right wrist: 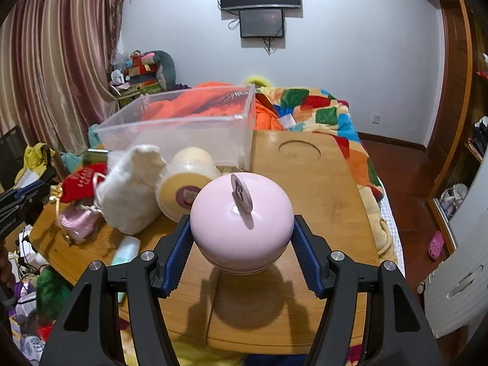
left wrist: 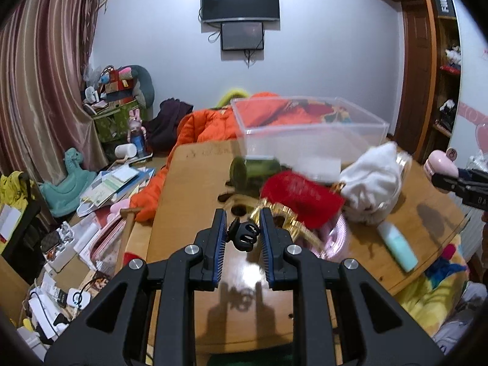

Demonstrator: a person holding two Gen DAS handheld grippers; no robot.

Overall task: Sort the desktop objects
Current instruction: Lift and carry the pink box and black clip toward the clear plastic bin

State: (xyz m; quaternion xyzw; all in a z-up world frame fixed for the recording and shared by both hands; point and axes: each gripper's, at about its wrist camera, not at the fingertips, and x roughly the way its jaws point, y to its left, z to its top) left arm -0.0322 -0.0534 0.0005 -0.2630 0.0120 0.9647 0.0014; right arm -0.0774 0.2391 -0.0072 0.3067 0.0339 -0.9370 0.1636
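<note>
My left gripper (left wrist: 243, 217) is shut on a small black hair claw clip (left wrist: 244, 234), held just above the wooden table (left wrist: 195, 183). My right gripper (right wrist: 241, 222) is shut on a round pink container (right wrist: 241, 225) with a pink tag on top, lifted off the table (right wrist: 320, 189); the same container (left wrist: 439, 161) and gripper show at the right edge of the left wrist view. A clear plastic bin (left wrist: 308, 134) (right wrist: 183, 128) stands at the table's far side.
Between grippers and bin lie a red pouch (left wrist: 300, 196), white cloth (left wrist: 376, 177) (right wrist: 131, 189), a cream jar on its side (right wrist: 186, 183), a green jar (left wrist: 253, 170), a pink purse with gold chain (right wrist: 77, 219) and a mint tube (left wrist: 398, 245). Floor clutter lies left, bedding right.
</note>
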